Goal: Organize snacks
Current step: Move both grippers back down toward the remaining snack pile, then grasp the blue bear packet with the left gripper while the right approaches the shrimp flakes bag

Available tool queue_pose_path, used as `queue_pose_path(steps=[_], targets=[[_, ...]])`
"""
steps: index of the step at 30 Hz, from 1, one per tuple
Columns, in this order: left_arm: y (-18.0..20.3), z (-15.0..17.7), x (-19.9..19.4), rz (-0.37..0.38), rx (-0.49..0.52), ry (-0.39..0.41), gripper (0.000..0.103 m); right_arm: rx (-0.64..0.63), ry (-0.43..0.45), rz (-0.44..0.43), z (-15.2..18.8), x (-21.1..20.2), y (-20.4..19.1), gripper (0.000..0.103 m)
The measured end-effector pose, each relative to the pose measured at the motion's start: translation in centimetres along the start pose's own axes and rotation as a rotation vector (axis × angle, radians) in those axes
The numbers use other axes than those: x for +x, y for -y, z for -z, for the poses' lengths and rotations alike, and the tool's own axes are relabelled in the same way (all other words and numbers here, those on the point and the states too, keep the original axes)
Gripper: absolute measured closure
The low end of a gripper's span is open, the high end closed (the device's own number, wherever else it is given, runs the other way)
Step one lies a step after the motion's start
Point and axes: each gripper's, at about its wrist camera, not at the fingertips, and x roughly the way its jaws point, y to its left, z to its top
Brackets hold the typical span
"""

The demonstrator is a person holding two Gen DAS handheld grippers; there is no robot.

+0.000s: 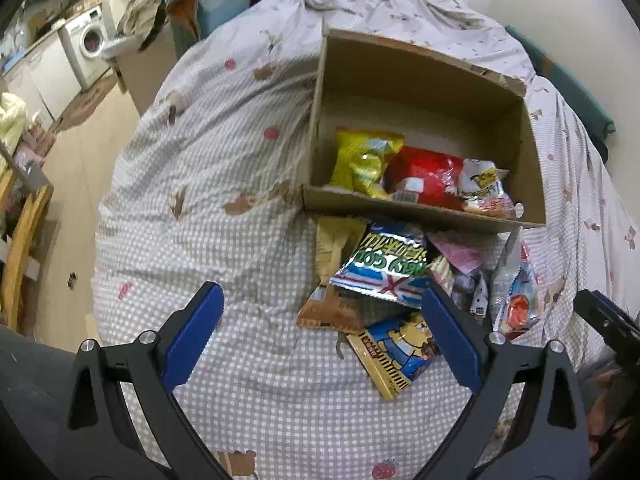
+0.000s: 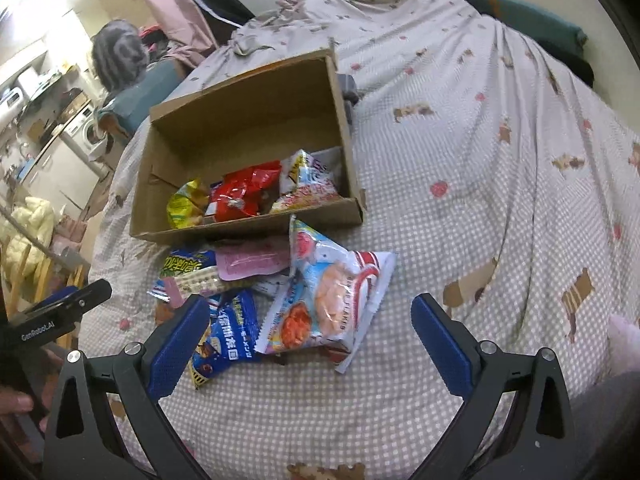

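An open cardboard box (image 1: 420, 80) (image 2: 244, 124) lies on the bed and holds a yellow packet (image 1: 366, 160) (image 2: 184, 204), a red packet (image 1: 428, 174) (image 2: 244, 194) and a white packet (image 1: 484, 184) (image 2: 308, 184). A heap of loose snack packets lies in front of it: a green-lettered silver bag (image 1: 384, 268), a yellow cartoon packet (image 1: 400, 352), a blue packet (image 2: 228, 332) and a large white shrimp-chip bag (image 2: 328, 304) (image 1: 516, 296). My left gripper (image 1: 320, 320) is open above the bedspread, left of the heap. My right gripper (image 2: 312, 328) is open, straddling the shrimp-chip bag without touching it.
The checked bedspread (image 1: 224, 168) (image 2: 500, 184) is rumpled, with bare cloth left of and right of the box. A washing machine (image 1: 90, 40) and cluttered floor lie beyond the bed's left edge. A green cushion (image 2: 520, 12) sits at the far right.
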Motion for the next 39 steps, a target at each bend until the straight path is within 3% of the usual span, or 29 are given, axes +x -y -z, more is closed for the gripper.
queue_pose_path(steps=[4, 6, 11, 12, 16, 19, 22, 26, 28, 31, 39], targets=[[0.1, 0.5, 1.8, 0.037, -0.007, -0.089, 0.005, 0.099, -0.042, -0.051, 0.1, 0.7, 1.7, 0.0], [1.4, 1.0, 2.8, 0.064, 0.049, -0.138, 0.005, 0.145, -0.061, -0.059, 0.1, 1.1, 2.4, 0.0], [7.7, 3.6, 6.1, 0.132, 0.416, -0.307, 0.007, 0.198, -0.12, -0.088, 0.3, 2.1, 3.1, 0.0], [8.8, 4.0, 6.8, 0.155, 0.472, -0.331, 0.014, 0.205, -0.136, -0.102, 0.4, 2.4, 3.1, 0.0], [10.9, 4.0, 8.9, 0.083, 0.586, -0.326, 0.017, 0.198, -0.151, -0.119, 0.3, 2.7, 2.8, 0.0], [11.4, 4.1, 10.6, 0.085, 0.609, -0.376, 0.017, 0.197, -0.14, -0.108, 0.4, 2.4, 3.0, 0.0], [12.1, 4.4, 11.3, 0.084, 0.636, -0.372, 0.019, 0.228, -0.153, -0.107, 0.6, 2.6, 3.6, 0.0], [12.8, 4.9, 11.2, 0.1, 0.639, -0.379, 0.035, 0.26, -0.186, -0.117, 0.7, 3.5, 4.0, 0.0], [12.9, 4.9, 11.0, 0.11, 0.637, -0.387, 0.052, 0.272, -0.202, -0.122, 0.5, 4.1, 4.1, 0.0], [12.8, 5.1, 9.7, 0.12, 0.616, -0.397, 0.066, 0.279, -0.232, -0.12, 0.2, 5.2, 4.1, 0.0], [11.2, 6.2, 5.2, 0.194, 0.476, -0.412, 0.071, 0.279, -0.275, -0.113, -0.5, 7.1, 4.1, 0.0]])
